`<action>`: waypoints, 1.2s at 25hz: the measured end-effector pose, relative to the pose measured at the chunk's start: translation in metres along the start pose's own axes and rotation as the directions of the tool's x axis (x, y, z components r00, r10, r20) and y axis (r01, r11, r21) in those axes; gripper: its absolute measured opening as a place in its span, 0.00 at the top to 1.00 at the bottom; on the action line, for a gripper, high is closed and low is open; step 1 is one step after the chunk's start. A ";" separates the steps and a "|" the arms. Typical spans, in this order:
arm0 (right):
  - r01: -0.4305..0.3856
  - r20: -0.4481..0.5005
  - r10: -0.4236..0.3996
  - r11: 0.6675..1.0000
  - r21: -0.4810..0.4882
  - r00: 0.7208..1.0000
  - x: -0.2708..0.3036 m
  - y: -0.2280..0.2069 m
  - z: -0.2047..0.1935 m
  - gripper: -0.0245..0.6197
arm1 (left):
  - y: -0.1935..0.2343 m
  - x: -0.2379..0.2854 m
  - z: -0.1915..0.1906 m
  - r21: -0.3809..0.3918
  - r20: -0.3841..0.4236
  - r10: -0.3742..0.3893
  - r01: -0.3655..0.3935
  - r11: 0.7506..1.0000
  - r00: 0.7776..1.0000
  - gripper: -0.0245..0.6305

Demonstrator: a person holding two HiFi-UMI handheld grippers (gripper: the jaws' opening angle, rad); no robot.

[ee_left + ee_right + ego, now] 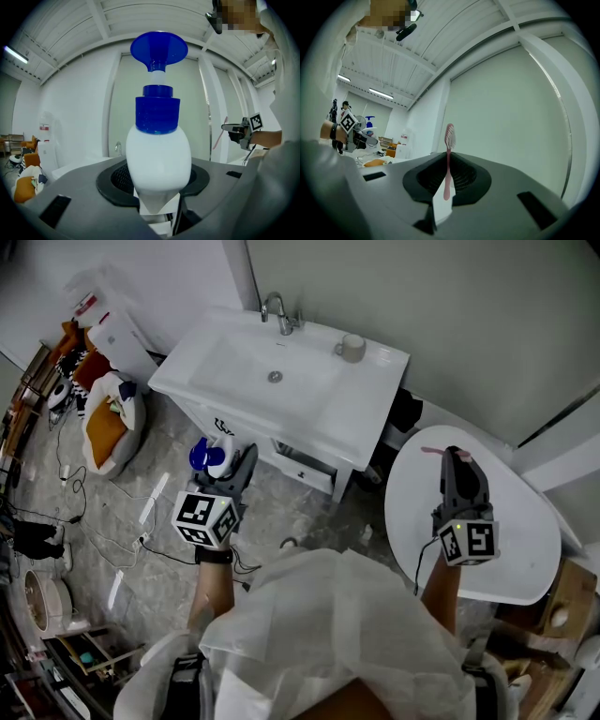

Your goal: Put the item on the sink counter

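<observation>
White pump bottle with blue cap point(158, 154) pinched in left gripper point(236, 467), short of white sink counter point(366, 399) at its 1 o'clock. Right gripper point(457, 457) clamps thin pink toothbrush point(448, 159). Transport step, I'd say; next: raise over rim, set upright.

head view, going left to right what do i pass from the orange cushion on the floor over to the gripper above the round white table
orange cushion → blue-capped bottle → faucet → cup → right hand-held gripper
</observation>
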State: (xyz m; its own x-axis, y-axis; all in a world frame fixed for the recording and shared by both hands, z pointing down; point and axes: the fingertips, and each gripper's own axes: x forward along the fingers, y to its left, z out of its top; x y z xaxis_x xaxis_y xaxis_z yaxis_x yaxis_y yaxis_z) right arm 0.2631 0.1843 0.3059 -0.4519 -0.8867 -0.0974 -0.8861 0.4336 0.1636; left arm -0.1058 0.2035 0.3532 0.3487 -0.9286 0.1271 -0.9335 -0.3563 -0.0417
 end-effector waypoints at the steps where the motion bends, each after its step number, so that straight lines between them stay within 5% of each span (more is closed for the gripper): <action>1: 0.004 0.000 -0.004 1.000 0.001 1.000 -0.001 -0.001 0.001 0.93 | -0.001 0.001 0.001 0.001 0.001 -0.002 0.002 1.000 1.000 0.65; 17: 0.064 -0.019 -0.063 0.998 0.030 0.998 0.014 -0.019 -0.010 0.93 | 0.007 0.045 0.008 0.003 -0.001 -0.062 0.062 0.998 0.998 0.65; 30: 0.160 -0.043 -0.160 0.987 -0.004 0.986 0.152 -0.060 -0.025 0.93 | 0.089 0.207 0.021 0.015 0.006 -0.191 0.191 0.981 0.981 0.65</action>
State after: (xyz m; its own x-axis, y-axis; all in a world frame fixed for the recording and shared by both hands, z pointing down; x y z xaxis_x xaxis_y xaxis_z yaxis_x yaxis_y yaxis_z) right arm 0.2506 0.0195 0.3057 -0.2998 -0.9507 -0.0799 -0.9465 0.2859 0.1496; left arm -0.1146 -0.0224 0.3551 0.5215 -0.8438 0.1270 -0.8481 -0.5289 -0.0310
